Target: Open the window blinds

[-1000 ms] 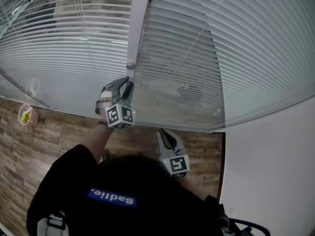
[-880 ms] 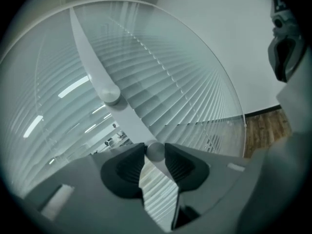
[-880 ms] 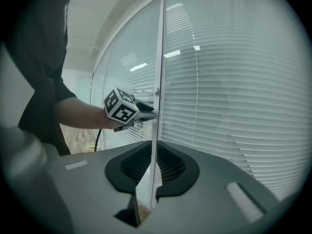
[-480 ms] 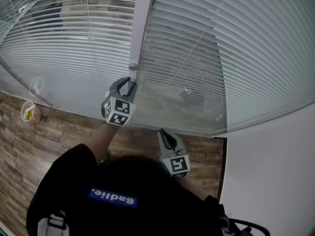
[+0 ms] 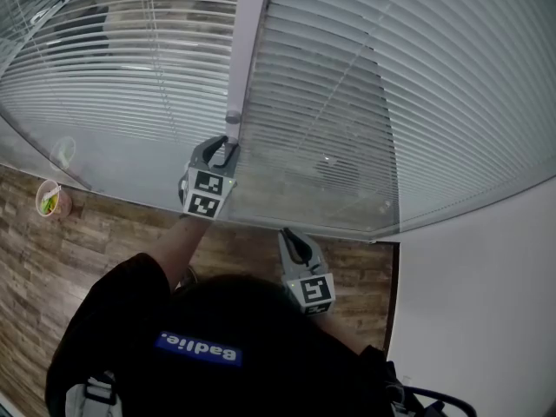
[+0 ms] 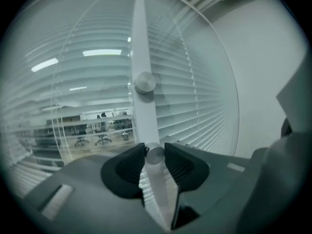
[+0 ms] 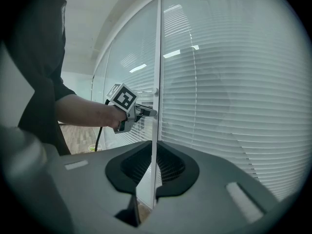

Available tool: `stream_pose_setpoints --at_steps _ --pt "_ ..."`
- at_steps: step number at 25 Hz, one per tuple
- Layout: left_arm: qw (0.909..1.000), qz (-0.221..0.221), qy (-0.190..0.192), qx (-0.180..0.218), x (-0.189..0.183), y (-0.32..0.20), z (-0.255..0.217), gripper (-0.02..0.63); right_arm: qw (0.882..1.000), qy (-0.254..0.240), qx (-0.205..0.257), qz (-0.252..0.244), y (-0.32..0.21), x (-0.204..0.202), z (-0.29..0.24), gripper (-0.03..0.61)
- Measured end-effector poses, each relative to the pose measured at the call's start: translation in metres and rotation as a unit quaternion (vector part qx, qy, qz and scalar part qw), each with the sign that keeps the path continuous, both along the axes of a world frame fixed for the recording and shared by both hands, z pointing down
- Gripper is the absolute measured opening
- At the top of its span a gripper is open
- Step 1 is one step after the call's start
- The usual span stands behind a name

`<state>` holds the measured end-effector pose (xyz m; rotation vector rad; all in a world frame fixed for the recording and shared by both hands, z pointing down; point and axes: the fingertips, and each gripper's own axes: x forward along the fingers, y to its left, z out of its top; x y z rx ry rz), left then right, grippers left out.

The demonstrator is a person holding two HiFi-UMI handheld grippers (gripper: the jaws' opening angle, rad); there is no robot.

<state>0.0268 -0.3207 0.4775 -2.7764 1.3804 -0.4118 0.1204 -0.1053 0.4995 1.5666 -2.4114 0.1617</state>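
**Head view:** left claw (image 5: 226, 150) sits at the frame post (image 5: 248, 50). The left blind (image 5: 113, 68) is partly see-through, while the right blind (image 5: 373, 102) looks shut.

**Left gripper view:** jaws are clamped on the lower knob (image 6: 155, 153), so the task is probably midway.

**Right gripper view:** right claw (image 7: 152, 167) is empty, its jaws having just been closing to a slit.

Left gripper (image 5: 227, 148) rolled on knob (image 6: 155, 154), slats (image 5: 104, 68) perhaps opener
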Motion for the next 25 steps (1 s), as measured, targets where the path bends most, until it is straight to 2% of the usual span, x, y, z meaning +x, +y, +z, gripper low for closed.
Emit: stream_pose_setpoints --at_steps 3,5,8,10,11,12,13,14,15,16,17,18,19,21,23,25 --pt "0.9929 0.016 -0.101 0.061 0.005 0.002 0.005 0.124 1.000 0.002 -0.003 0.000 0.001 -0.001 0.001 0.032" --pt "0.9805 0.031 -0.165 0.103 0.006 0.004 0.007 0.124 1.000 0.002 -0.003 0.001 0.001 -0.001 0.001 0.032" --pt "0.9555 0.053 -0.244 0.158 0.009 0.007 0.008 0.124 1.000 0.002 -0.004 0.003 0.001 -0.002 0.001 0.034" --pt "0.9419 0.062 -0.276 0.181 0.010 0.007 0.009 0.126 1.000 0.002 -0.006 0.004 0.001 -0.001 0.003 0.035" --pt "0.9394 0.064 -0.281 0.186 0.010 0.008 0.009 0.127 1.000 0.004 -0.005 0.003 0.001 -0.001 0.004 0.038" --pt "0.9415 0.065 -0.274 0.185 0.010 0.008 0.009 0.130 1.000 0.005 -0.005 0.002 0.001 -0.001 0.006 0.044" --pt "0.9493 0.063 -0.253 0.175 0.009 0.008 0.009 0.131 1.000 0.007 -0.006 0.001 0.001 -0.002 0.007 0.052" --pt "0.9625 0.059 -0.216 0.153 0.007 0.007 0.009 0.134 1.000 0.008 -0.006 -0.001 0.001 -0.002 0.007 0.058" --pt "0.9787 0.052 -0.162 0.116 0.004 0.006 0.009 0.143 1.000 0.008 -0.005 -0.001 0.000 -0.003 0.008 0.061" --pt "0.9926 0.042 -0.093 0.066 -0.001 0.005 0.010 0.180 1.000 0.007 -0.004 0.000 0.000 -0.003 0.008 0.064" --pt "0.9993 0.032 -0.018 0.010 -0.007 0.004 0.011 0.195 1.000 0.005 -0.005 0.000 0.000 -0.004 0.008 0.066" --pt "0.9974 0.025 0.053 -0.043 -0.012 0.004 0.012 0.196 1.000 0.001 -0.007 -0.001 0.001 -0.005 0.008 0.066" --pt "0.9897 0.022 0.114 -0.085 -0.014 0.004 0.011 0.196 1.000 -0.001 -0.010 -0.001 0.001 -0.007 0.008 0.066" --pt "0.9674 0.023 0.208 -0.142 -0.014 0.005 0.008 0.196 1.000 -0.001 -0.011 -0.002 0.000 -0.007 0.009 0.067" --pt "0.9412 0.024 0.281 -0.186 -0.012 0.004 0.006 0.195 1.000 -0.003 -0.010 -0.002 -0.001 -0.008 0.009 0.069" --pt "0.9192 0.018 0.327 -0.219 -0.012 0.001 0.009 0.193 1.000 -0.004 -0.009 -0.003 -0.001 -0.009 0.009 0.069"
